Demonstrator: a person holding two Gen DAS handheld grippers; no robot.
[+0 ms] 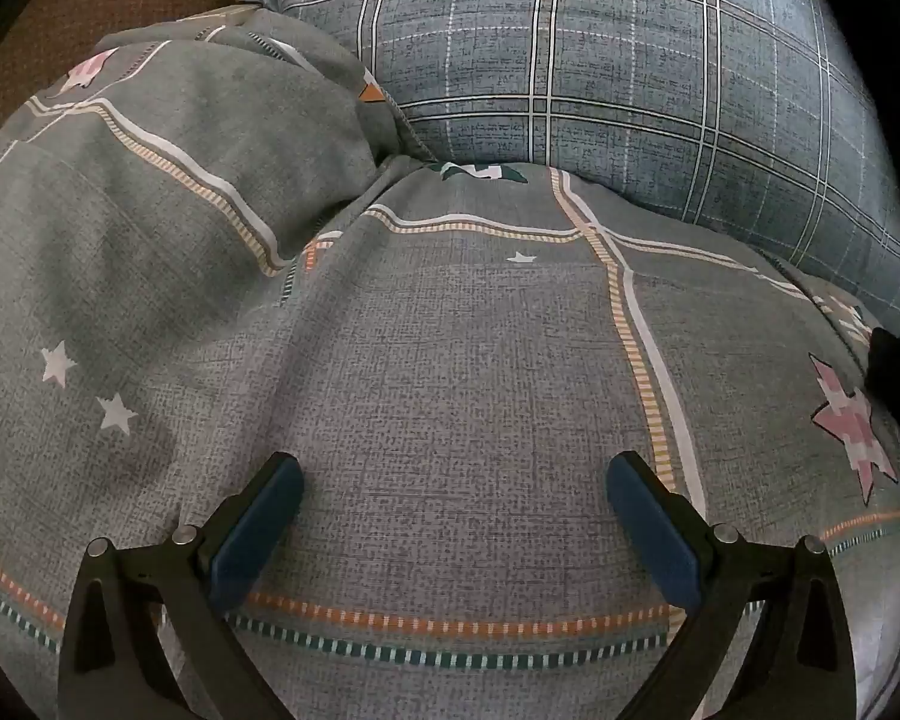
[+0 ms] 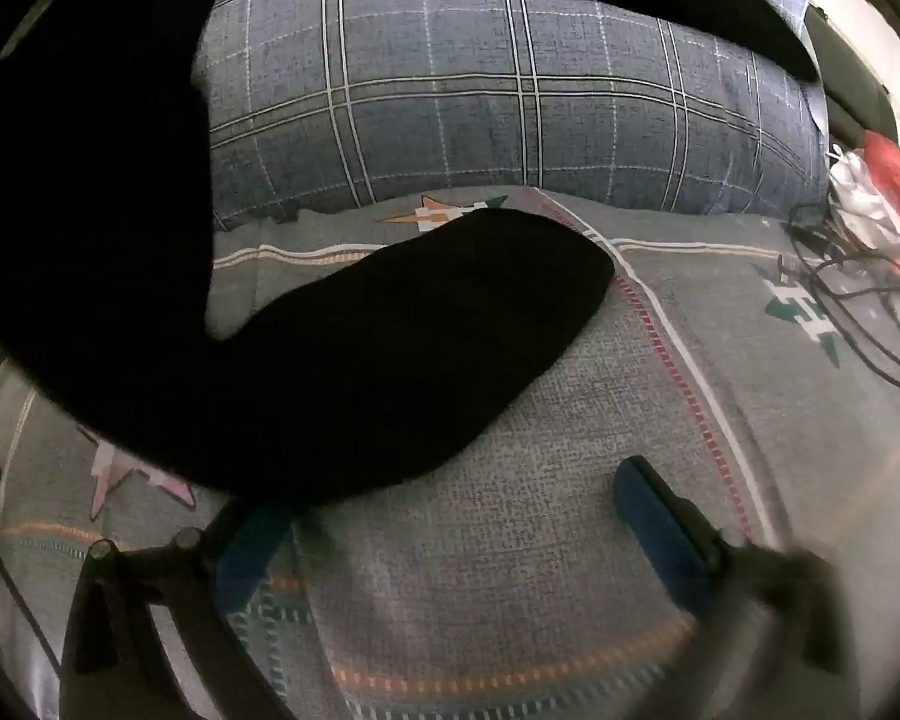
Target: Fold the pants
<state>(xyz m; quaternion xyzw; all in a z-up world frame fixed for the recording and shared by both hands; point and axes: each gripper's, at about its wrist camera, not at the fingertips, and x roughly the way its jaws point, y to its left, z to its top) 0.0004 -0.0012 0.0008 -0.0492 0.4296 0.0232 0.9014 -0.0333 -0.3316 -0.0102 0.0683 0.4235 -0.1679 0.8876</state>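
Both wrist views are dim, with soft, even light and strong fisheye bending; dark vignetting fills the corners. In the left view the grey patterned bed cover [image 1: 450,360] is sharp at centre. In the right view the black fabric pants [image 2: 270,330] read as a featureless dark mass, and the right blue-padded finger [image 2: 666,528] trails into motion blur at its base. No glare is visible.

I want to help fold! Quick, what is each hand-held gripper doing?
Left hand-held gripper: open, holding nothing.
Right hand-held gripper: open, empty, beside the black pants.
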